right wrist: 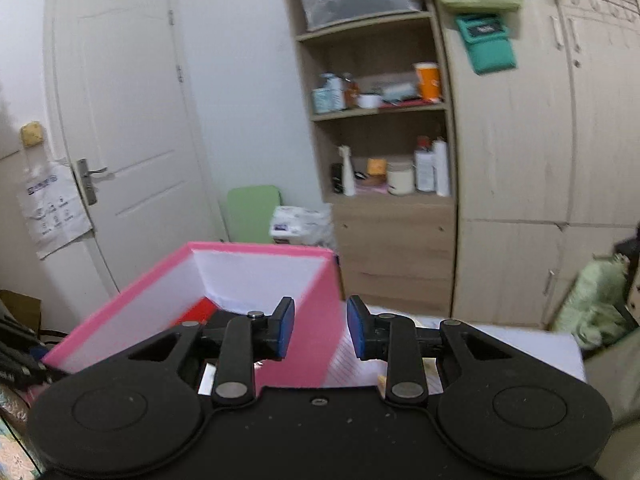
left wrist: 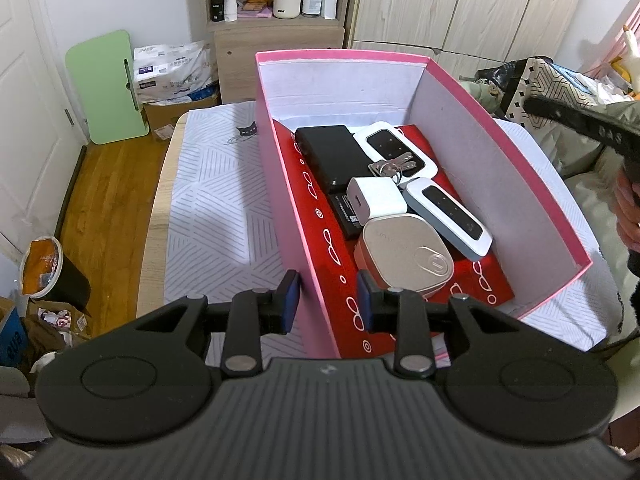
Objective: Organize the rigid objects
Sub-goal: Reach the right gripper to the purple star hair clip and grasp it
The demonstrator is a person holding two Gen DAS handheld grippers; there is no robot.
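A pink box [left wrist: 520,184] stands on a table with a white patterned cloth [left wrist: 212,200]. Inside lie a black power bank [left wrist: 332,156], two white pocket devices [left wrist: 396,152] [left wrist: 448,216], keys [left wrist: 390,168], a white charger cube [left wrist: 374,200] and a silver rounded case [left wrist: 404,256] on a red liner. My left gripper [left wrist: 327,298] is open astride the box's near left wall, its pads standing clear of the thin edge. My right gripper [right wrist: 320,330] is open and empty, above the box's outer corner [right wrist: 316,280]. A hand [left wrist: 628,208] holds its black body at the right.
A green folding board [left wrist: 108,88] leans on the wall by a white door [right wrist: 120,120]. A bin [left wrist: 44,268] and cardboard sit on the wooden floor at left. Shelves [right wrist: 380,140] and wardrobes stand behind the table. Patterned bags [left wrist: 552,80] lie at right.
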